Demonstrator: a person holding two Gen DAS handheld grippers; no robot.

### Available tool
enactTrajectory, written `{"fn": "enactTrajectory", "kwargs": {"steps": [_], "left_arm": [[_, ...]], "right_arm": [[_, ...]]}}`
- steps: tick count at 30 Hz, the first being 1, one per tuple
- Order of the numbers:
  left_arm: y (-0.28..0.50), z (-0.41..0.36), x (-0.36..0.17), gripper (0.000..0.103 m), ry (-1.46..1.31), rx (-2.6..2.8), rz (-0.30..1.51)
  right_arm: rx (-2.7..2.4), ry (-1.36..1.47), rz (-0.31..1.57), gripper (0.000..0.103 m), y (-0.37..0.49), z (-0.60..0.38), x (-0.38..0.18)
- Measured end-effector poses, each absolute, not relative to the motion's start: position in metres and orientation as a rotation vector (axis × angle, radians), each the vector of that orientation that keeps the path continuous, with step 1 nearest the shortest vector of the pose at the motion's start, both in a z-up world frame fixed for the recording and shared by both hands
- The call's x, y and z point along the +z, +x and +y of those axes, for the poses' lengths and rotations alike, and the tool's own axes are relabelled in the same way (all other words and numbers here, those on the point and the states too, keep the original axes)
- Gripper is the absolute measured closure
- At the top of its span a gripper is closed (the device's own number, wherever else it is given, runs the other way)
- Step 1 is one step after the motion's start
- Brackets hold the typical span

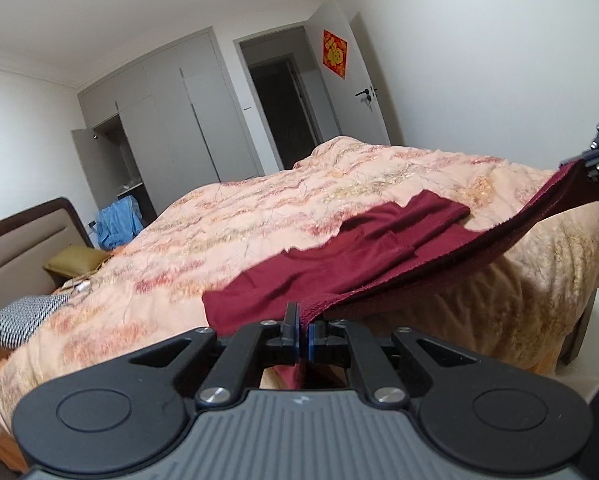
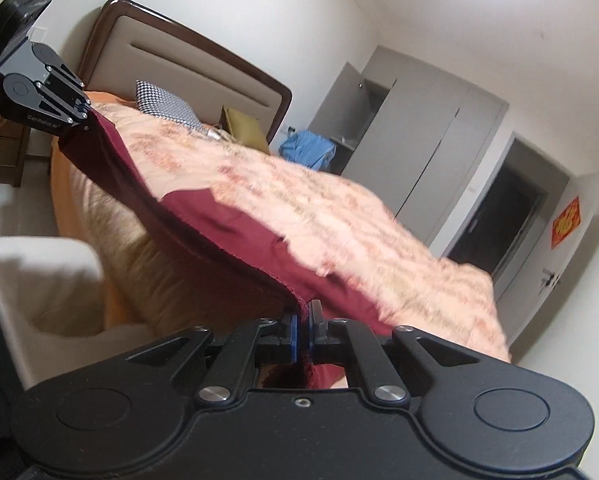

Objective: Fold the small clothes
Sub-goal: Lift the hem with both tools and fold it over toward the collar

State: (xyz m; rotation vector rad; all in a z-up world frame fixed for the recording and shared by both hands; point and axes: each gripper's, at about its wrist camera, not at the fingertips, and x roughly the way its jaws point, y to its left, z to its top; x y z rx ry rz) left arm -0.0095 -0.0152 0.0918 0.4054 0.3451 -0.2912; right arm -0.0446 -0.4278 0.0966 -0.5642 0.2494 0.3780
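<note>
Pinched cloth sits closest to each lens: the dark red garment [image 1: 359, 248] has one edge drawn taut between the two grippers, while the rest of it lies spread on the near part of the bed [image 1: 227, 216], on its peach quilt. By the look of it, folding has barely begun; the piece seems to be still a single layer, with some loose creases at its far side, and a lifted edge suggests the first fold is only being set up, so all the folds and the final tidy stack remain. At the left gripper [image 1: 304, 330], the jaws are closed tight on one end of that edge, fabric poking out between the blue pads. At the right gripper [image 2: 302, 326], the jaws are likewise clamped on the other end. Farther off stand a grey wardrobe [image 1: 171, 120] and an open door [image 1: 351, 80].
</note>
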Motion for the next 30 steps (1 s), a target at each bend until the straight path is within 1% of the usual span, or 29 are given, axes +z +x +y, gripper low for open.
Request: {"fn": "enactTrajectory", "kwargs": {"steps": [4, 7, 13, 17, 22, 26, 30], "left_arm": [[0.032, -0.024, 0.124, 0.099, 0.441, -0.327, 0.349], [0.080, -0.031, 0.146, 0.098, 0.459, -0.342, 0.365], [0.202, -0.047, 0.155, 0.098, 0.478, -0.325, 0.468], [0.280, -0.054, 0.138, 0.098, 0.479, -0.322, 0.557], [0.364, -0.047, 0.095, 0.098, 0.421, -0.336, 0.695], [0.405, -0.034, 0.061, 0.098, 0.347, -0.357, 0.764], [0.427, -0.018, 0.031, 0.098, 0.240, -0.392, 0.812]], "right_arm": [[0.361, -0.592, 0.207, 0.098, 0.009, -0.428, 0.122], [0.348, -0.592, 0.219, 0.098, 0.063, -0.431, 0.135], [0.342, -0.553, 0.295, 0.098, 0.184, -0.435, 0.139], [0.341, -0.534, 0.367, 0.098, 0.258, -0.432, 0.123], [0.359, -0.519, 0.440, 0.095, 0.328, -0.427, 0.087], [0.364, -0.526, 0.493, 0.093, 0.363, -0.422, 0.055], [0.375, -0.511, 0.532, 0.093, 0.383, -0.418, 0.030]]}}
